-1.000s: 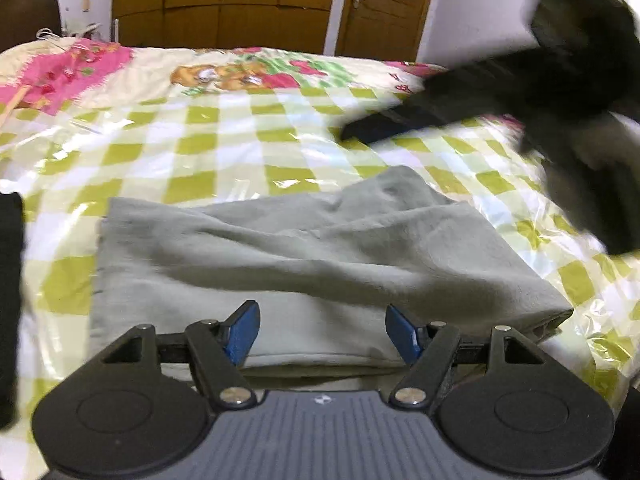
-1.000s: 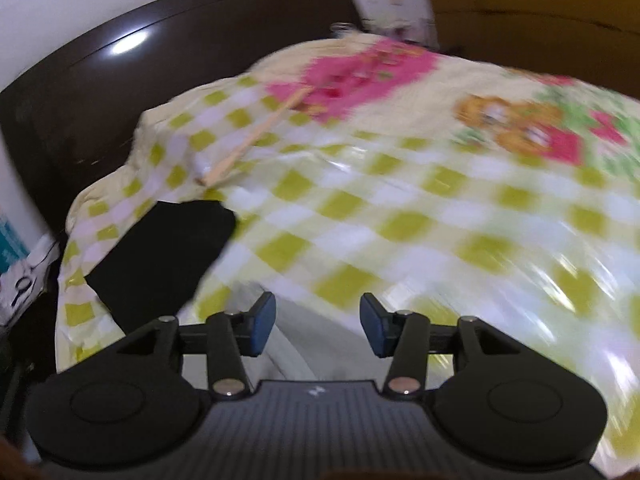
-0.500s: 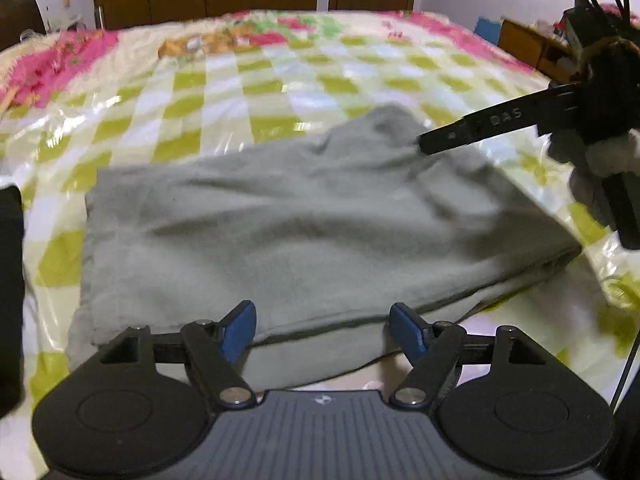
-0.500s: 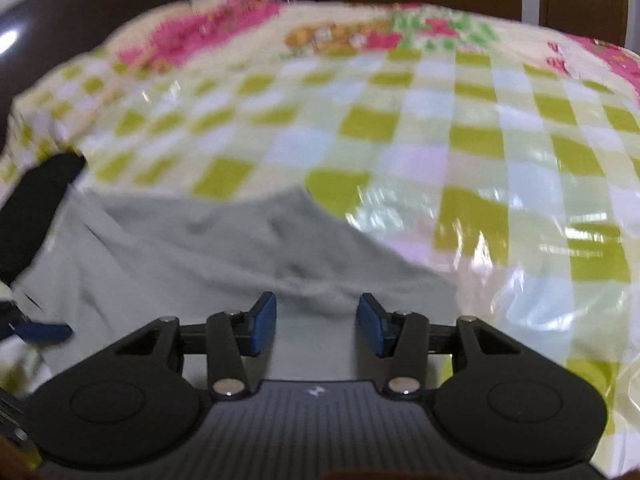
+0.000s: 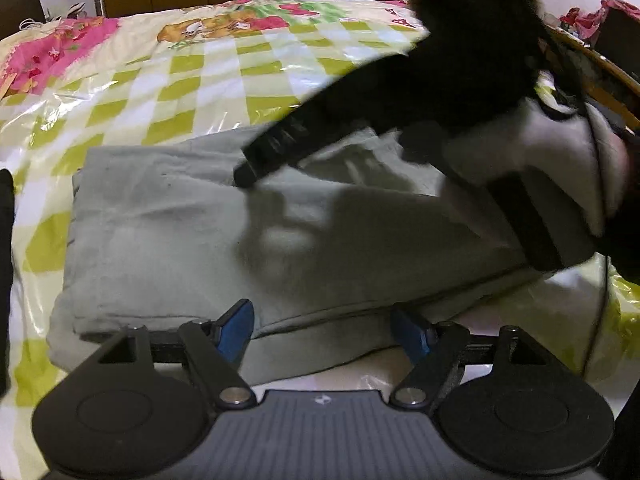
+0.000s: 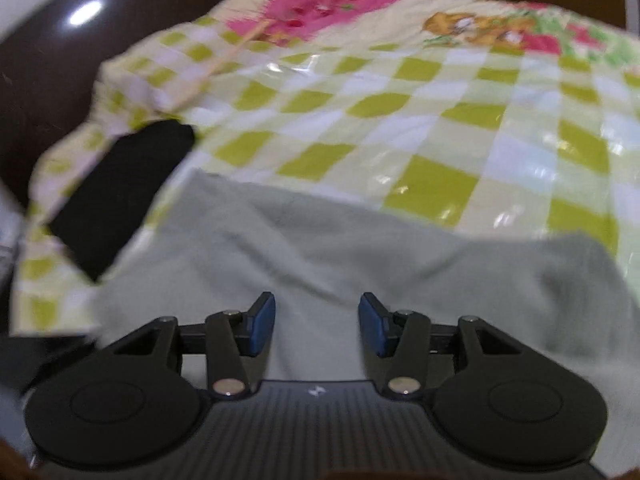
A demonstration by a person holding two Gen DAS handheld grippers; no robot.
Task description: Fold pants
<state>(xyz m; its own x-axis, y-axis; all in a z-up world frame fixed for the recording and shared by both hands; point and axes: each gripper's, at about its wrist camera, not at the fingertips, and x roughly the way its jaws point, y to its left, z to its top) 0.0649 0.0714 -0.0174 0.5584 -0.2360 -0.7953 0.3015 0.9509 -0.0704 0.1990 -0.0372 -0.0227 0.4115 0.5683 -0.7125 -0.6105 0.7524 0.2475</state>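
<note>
Pants (image 5: 248, 240), grey and folded, lie on the checked bed cover (image 5: 224, 68). Left gripper (image 5: 324, 330) hangs over their near edge, jaws wide and opening, pressing nothing. Right gripper (image 6: 317, 322) hovers above the cloth, jaws partly apart, empty.

Mounted behind each hand-held gripper, angled steeply down at the bed (image 5: 256, 68). Close over the grey pants (image 5: 192, 236), from adjoining sides. Shared: pants (image 6: 360, 248) and checked bedspread.

Blurred right tongs (image 5: 248, 172) hide part of the pants (image 5: 168, 232)
</note>
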